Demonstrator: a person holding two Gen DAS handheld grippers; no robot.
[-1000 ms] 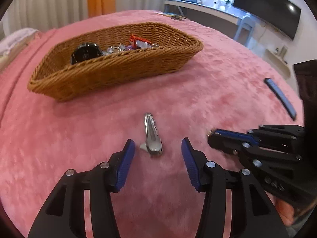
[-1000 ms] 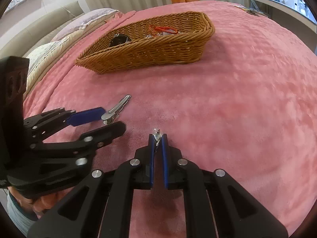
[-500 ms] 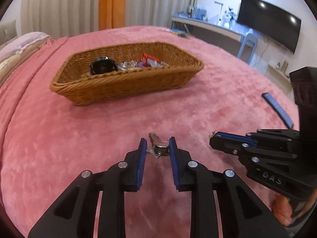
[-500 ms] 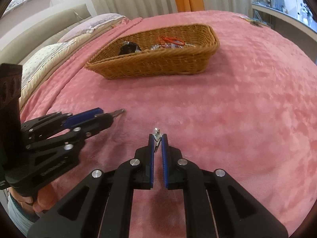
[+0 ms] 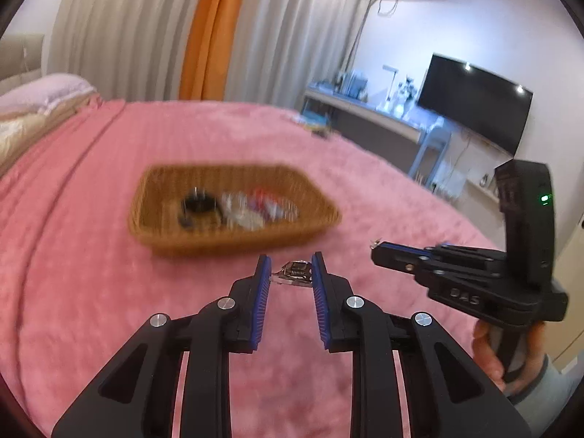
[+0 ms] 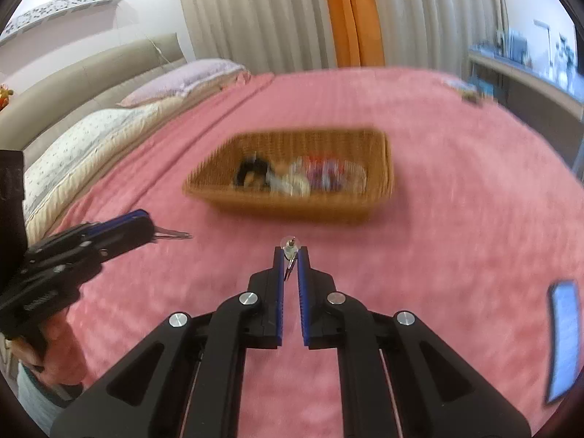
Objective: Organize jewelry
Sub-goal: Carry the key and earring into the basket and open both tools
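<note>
Above pink bedspread, left gripper clamps hair clip; right gripper pinches earring

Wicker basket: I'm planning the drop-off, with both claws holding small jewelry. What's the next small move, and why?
Probably carry both forward over the wicker basket. The left claw grips a silver clip and the right claw pinches an earring, both short of the basket's near rim.
</note>
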